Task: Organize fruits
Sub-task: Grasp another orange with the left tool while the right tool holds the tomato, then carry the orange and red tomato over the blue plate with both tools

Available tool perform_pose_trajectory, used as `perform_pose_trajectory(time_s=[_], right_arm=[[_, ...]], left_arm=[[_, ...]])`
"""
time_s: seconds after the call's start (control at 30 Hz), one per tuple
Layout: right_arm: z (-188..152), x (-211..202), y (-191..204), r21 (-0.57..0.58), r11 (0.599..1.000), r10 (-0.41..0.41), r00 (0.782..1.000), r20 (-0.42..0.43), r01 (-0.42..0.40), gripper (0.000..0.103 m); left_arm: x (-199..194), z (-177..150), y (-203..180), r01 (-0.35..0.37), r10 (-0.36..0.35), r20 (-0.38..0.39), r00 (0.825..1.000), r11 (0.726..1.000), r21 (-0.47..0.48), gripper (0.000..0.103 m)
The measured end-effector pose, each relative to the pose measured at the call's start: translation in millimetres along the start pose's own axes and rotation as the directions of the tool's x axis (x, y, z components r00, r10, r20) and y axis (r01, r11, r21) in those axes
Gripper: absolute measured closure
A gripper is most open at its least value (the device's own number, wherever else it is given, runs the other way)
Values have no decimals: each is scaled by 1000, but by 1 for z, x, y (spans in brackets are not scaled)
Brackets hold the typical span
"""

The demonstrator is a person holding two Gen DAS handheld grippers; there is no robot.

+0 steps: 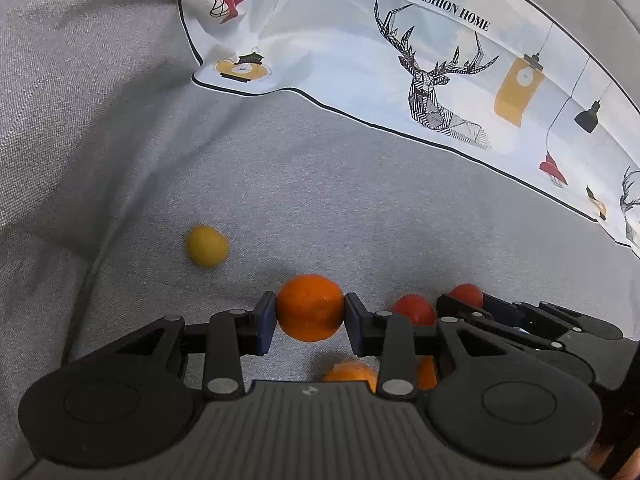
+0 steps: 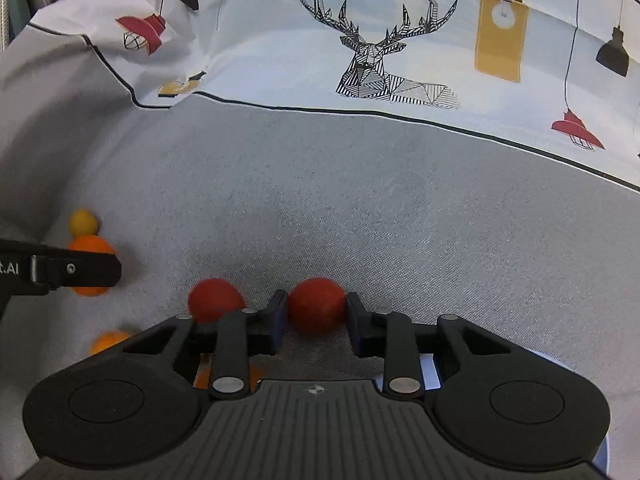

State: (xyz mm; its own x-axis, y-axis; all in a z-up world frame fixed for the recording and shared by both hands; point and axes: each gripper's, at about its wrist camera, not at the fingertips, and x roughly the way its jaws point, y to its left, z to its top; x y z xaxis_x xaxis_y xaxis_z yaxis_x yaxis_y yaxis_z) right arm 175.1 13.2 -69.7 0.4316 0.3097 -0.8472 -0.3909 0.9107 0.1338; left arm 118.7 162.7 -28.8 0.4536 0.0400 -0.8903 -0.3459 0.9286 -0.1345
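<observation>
Your left gripper (image 1: pixel 310 314) pinches the orange (image 1: pixel 310 307), both pads touching it, above the grey cloth (image 1: pixel 360 208). Left of the orange lies a yellow fruit (image 1: pixel 207 246); behind it, two more oranges (image 1: pixel 352 372), half hidden by linkage. Only your right camera shows the right gripper (image 2: pixel 317 312) bracketing a red fruit (image 2: pixel 317 306), pads at its sides, grip uncertain. Another red fruit (image 2: pixel 215 300) sits nearer the orange.

Matt grey woven cloth (image 2: pixel 360 208) — printed sheet (image 2: pixel 280 52) perhaps smooth, creased plastic.
</observation>
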Motion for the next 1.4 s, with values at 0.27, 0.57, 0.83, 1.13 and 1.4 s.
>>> perform_pose_trajectory(time_s=[0.27,0.57,0.83,1.13,1.4], right_arm=[[2,-37,-3,29,999,-22,995,96,19,72],[-19,-148,-8,44,997,-68,961,269,58,72],[-72,-171,-42,177,979,-147,958,247,105,72],[-85,-162,-80,253,948,-246,950,194,194,72],[-83,-158,-85,249,946,-258,944,204,205,72]], left_arm=[[-16,-8,2,-13,12,42,999,1000,17,63],[-55,-31,-23,-37,9,171,985,986,161,63],[-84,-80,-62,56,-117,193,974,954,296,63],[-63,-87,-93,131,-199,155,968,920,369,63],[-48,-82,-104,159,-223,132,966,912,377,63]])
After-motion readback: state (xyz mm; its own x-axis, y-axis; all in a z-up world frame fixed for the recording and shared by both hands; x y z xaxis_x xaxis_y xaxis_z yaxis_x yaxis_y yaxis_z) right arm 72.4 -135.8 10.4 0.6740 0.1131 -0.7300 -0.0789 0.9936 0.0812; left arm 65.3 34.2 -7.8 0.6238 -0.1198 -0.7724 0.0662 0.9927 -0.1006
